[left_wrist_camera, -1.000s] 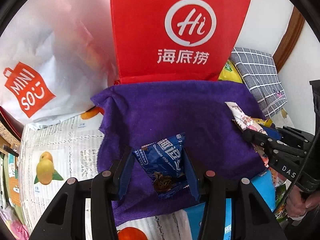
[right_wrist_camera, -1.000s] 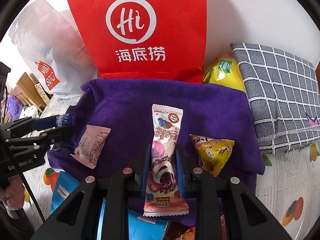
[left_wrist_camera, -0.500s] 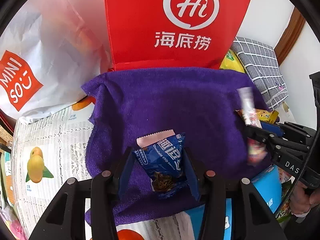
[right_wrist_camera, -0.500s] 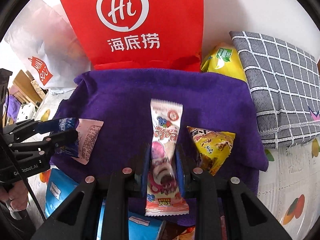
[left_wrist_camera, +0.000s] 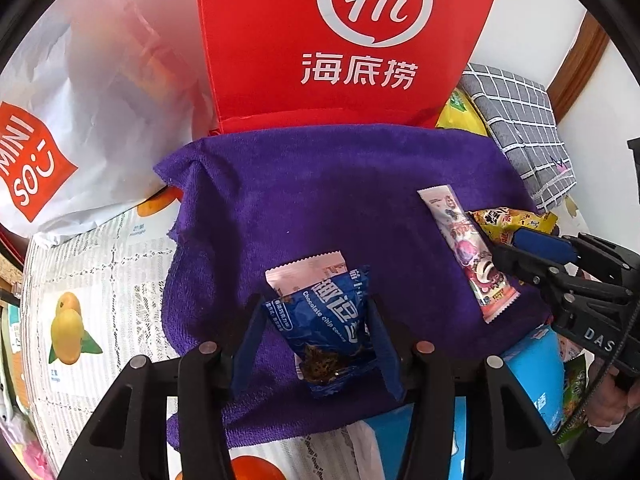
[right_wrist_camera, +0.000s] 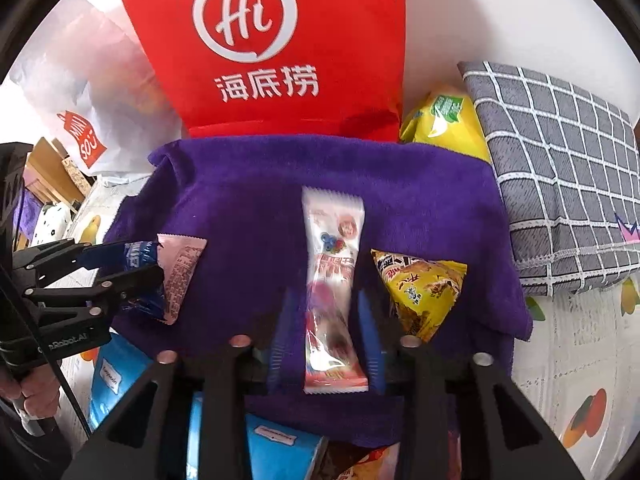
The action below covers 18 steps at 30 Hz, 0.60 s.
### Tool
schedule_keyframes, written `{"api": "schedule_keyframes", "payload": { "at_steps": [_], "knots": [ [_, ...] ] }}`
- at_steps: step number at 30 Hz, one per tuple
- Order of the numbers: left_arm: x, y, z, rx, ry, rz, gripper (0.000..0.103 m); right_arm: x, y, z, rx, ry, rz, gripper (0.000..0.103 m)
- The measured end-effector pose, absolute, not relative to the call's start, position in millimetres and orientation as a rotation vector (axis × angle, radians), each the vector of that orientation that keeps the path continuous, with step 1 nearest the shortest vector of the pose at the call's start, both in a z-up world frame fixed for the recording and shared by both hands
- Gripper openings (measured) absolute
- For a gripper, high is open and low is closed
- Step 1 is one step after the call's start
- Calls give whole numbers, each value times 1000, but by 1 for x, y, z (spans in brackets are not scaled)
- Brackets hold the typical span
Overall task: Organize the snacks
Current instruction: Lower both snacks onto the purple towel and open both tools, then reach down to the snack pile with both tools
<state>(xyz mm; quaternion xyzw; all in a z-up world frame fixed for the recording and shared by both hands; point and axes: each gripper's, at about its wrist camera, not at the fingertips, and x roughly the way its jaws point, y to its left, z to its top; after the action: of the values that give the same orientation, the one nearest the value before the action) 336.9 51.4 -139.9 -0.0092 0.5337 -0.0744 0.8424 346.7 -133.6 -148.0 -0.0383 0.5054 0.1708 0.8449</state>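
Observation:
A purple cloth (left_wrist_camera: 320,192) holds the snacks. My left gripper (left_wrist_camera: 314,304) points down at its near left part. Its jaws are opening, and a blue chocolate-chip cookie packet (left_wrist_camera: 324,332) sits loosely between the pads, lying on a pale pink packet (left_wrist_camera: 308,270). My right gripper (right_wrist_camera: 326,294) is opening too, its blurred blue pads standing clear on both sides of a pink-and-white stick packet (right_wrist_camera: 334,248) that lies flat on the cloth (right_wrist_camera: 248,200). A yellow triangular packet (right_wrist_camera: 420,288) lies just right of it. The right wrist view shows the left gripper (right_wrist_camera: 140,264) at the far left.
A red paper bag (left_wrist_camera: 340,40) stands behind the cloth, with a white Miniso bag (left_wrist_camera: 60,120) to its left. A grey checked cushion (right_wrist_camera: 560,160) and a yellow-green snack bag (right_wrist_camera: 440,124) are at the right. Light blue packs (right_wrist_camera: 112,376) lie at the cloth's near edge, on a fruit-print tablecloth (left_wrist_camera: 80,280).
The right jaws have spread off the stick packet, which now lies on the cloth. The left jaws have widened slightly around the blue packet, and the pink packet shows beyond it.

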Motion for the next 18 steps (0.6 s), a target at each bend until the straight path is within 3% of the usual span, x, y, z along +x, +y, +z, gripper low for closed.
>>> {"api": "schedule_keyframes", "payload": {
  "at_steps": [5, 18],
  "knots": [
    [331, 55, -131, -47, 1112, -158, 66, 336, -138, -130, -47, 1014, 339, 42],
    [273, 64, -75, -63, 1040, -149, 70, 263, -173, -68, -27, 859, 257, 45]
  ]
}}
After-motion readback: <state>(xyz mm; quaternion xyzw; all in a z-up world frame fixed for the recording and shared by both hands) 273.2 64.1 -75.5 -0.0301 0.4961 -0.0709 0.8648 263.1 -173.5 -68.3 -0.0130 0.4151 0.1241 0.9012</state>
